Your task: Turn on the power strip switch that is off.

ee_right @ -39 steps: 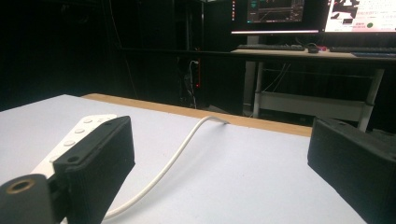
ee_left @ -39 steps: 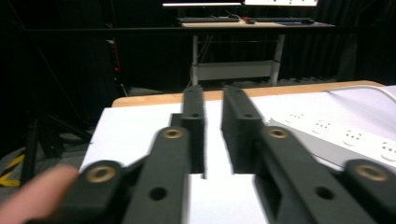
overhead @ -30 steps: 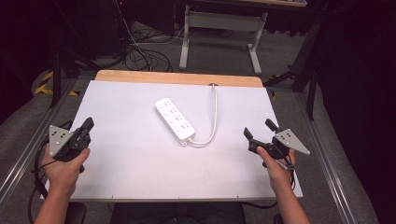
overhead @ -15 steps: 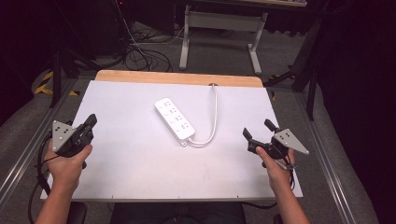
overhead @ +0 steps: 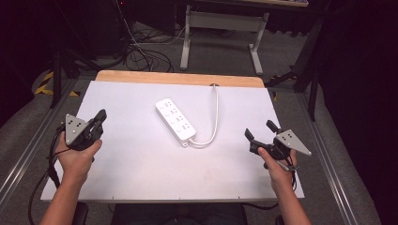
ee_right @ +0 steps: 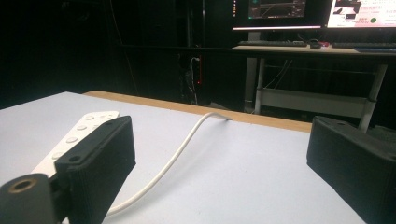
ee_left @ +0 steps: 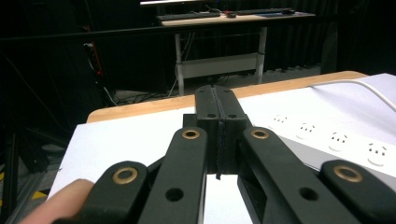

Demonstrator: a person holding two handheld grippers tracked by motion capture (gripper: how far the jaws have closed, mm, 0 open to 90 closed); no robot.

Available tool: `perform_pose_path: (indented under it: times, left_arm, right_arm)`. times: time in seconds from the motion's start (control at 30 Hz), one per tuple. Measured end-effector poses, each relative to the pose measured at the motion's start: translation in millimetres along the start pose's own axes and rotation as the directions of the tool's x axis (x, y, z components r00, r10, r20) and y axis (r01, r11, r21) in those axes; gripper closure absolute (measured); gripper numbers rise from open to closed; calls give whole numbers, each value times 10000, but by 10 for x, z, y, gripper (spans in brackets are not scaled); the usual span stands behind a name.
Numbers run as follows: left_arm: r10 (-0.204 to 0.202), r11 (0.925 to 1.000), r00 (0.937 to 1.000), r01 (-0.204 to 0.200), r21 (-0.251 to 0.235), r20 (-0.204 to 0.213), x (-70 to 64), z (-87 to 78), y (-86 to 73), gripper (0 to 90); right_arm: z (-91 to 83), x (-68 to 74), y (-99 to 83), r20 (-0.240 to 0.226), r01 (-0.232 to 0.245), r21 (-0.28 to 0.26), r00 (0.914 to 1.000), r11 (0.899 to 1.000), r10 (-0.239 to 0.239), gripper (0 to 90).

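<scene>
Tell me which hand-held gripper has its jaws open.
The right hand-held gripper: its two jaws stand wide apart, with the white cable showing between them. The left hand-held gripper has its jaws pressed together.

The high view looks forward and down from above the near edge of the table [overhead: 141, 187], the power strip [overhead: 175, 121] mid-frame. The left claw view sits low and close, facing the strip [ee_left: 336, 142] from its left; the right claw view faces it [ee_right: 77, 135] from the right. All share the strip and probably the far desk.
</scene>
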State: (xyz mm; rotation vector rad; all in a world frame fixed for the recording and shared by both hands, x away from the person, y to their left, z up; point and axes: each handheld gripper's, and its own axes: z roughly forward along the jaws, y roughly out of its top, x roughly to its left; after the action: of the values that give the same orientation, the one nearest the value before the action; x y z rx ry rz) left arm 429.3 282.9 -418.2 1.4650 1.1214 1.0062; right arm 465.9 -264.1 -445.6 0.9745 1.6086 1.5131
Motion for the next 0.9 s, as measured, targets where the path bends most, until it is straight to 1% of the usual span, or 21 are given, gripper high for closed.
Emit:
perform_pose_path:
  times: [0.1, 0.17, 0.27, 0.33, 0.47, 0.73, 0.83, 0.9]
  left_arm:
    - [110, 9999, 9999, -110, 44, 55, -16, 25, 5, 900]
    - [100, 9999, 9999, -100, 57, 107, -28, 44, 10, 900]
    - [193, 9998, 9997, -195, 106, 166, -44, 72, 21, 900]
    - [352, 9992, 9989, -357, 154, 305, -68, 103, 31, 900]
    - [524, 9984, 9976, -533, 179, 461, -121, 166, 51, 900]
    - [884, 9952, 9923, -916, 340, 866, -244, 315, 80, 900]
    - [954, 9944, 9903, -994, 345, 1014, -279, 361, 96, 900]
    - [937, 9947, 9899, -977, 331, 1069, -301, 393, 101, 900]
  right_arm:
    - [4, 0, -2, 0, 57, 36, 10000, 10000, -57, 83]
    - [7, 1, -2, -10, 40, 36, 10000, 10000, -40, 83]
    - [13, -6, -3, -17, 17, 38, 10000, 10000, -17, 83]
    - [15, -7, -5, -49, 7, 38, 10000, 10000, -7, 83]
    - [12, -8, -4, -25, -12, 32, 10000, 10000, 12, 83]
    - [5, -12, -1, 18, -70, 8, 10000, 10000, 70, 84]
    - [8, -12, -2, 0, -23, 28, 10000, 10000, 23, 83]
    - [8, -14, -3, 12, -19, 33, 10000, 10000, 19, 84]
